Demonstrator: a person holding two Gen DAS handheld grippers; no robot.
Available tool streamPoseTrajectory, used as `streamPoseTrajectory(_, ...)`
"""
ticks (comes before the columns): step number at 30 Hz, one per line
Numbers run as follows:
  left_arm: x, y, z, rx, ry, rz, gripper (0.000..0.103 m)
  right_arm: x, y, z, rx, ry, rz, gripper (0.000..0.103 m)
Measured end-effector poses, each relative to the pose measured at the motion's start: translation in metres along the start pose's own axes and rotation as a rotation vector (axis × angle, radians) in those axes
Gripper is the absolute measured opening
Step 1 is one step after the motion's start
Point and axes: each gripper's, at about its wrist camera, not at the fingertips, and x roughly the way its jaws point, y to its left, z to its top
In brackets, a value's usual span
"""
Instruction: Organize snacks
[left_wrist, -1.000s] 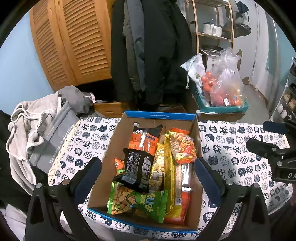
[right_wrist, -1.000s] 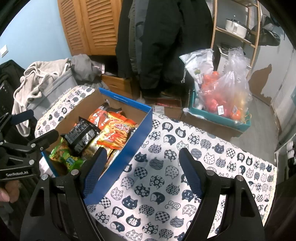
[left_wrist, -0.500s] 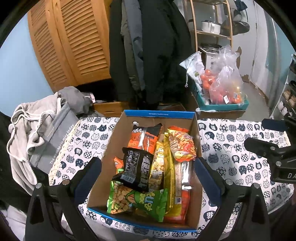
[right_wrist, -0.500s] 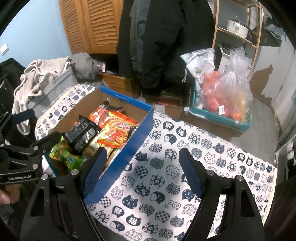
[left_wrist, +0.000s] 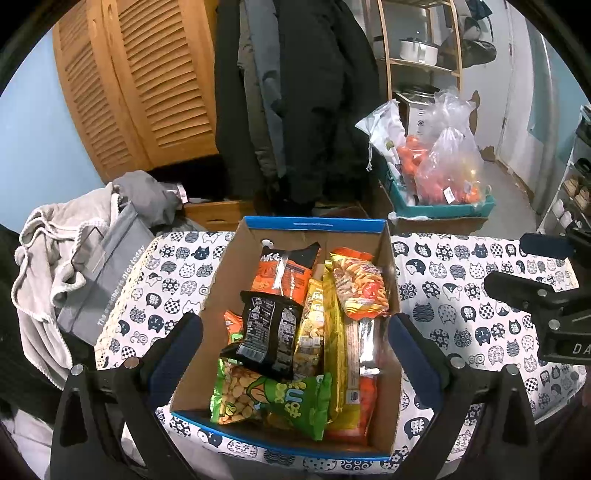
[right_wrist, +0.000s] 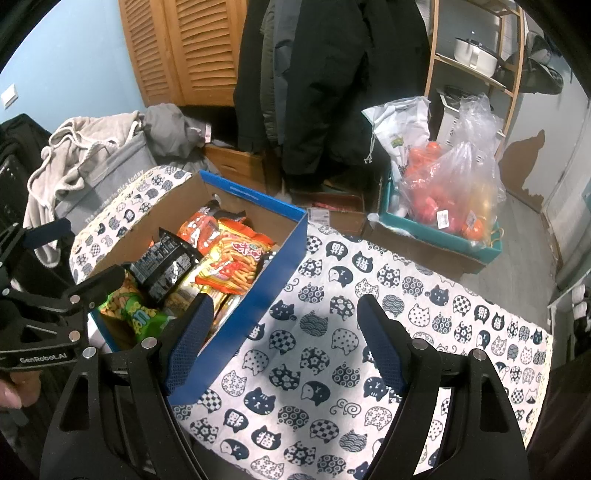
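Left wrist view: left gripper (left_wrist: 295, 336) spread wide, empty, hovering above cardboard box (left_wrist: 314, 223) on cat-print cloth (left_wrist: 461, 295); snack packets (left_wrist: 269, 328) inside box, framed between fingers.

Right wrist view: right gripper (right_wrist: 284, 325) wide apart, empty, above cloth; box just left, beside left finger.

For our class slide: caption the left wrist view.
Open left gripper hovering over a cardboard box full of snack packets.
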Motion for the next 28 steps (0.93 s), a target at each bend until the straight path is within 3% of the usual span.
streamPoseTrajectory(28, 0.0007, -0.0014, 0.0006, -0.007, 0.008, -0.007, 0.101, 0.0013, -0.0004, -0.0051, -0.005, 0.008, -0.001, 0.079)
